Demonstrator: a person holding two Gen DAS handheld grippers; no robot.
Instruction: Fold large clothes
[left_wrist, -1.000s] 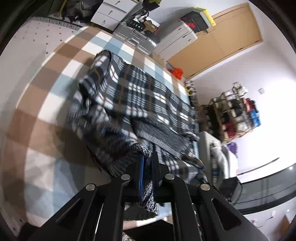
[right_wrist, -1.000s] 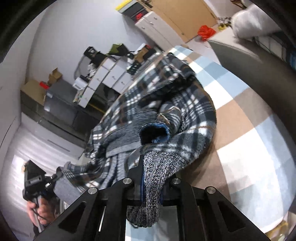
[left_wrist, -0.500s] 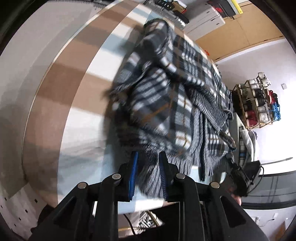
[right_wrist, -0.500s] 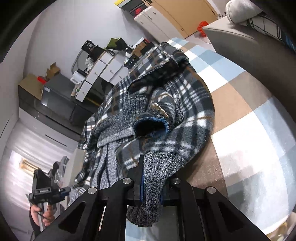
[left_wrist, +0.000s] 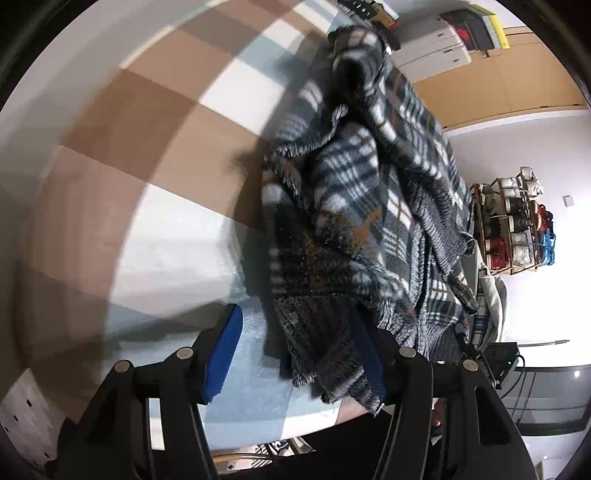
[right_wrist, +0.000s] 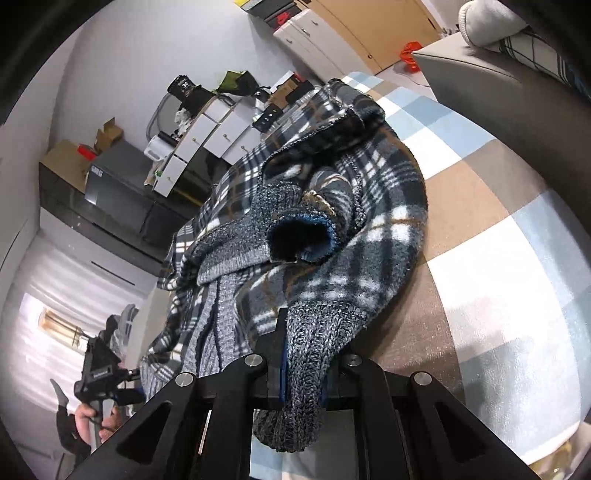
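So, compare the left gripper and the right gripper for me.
The left gripper has its jaws apart and opening, the plaid jacket hem loose between them; the right gripper is clamped on the jacket's grey knit cuff. Both have blue pads and point over the checked bedspread.

Bed with checked brown, white and pale-blue cover (left_wrist: 155, 229); rumpled plaid garment (right_wrist: 388, 236) directly on it

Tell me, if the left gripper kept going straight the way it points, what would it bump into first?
Most likely the plaid garment. Its dark hem hangs between the left gripper's opening fingers, nearer the right one, so it would push into that fabric first. The checked bedcover lies just under it.
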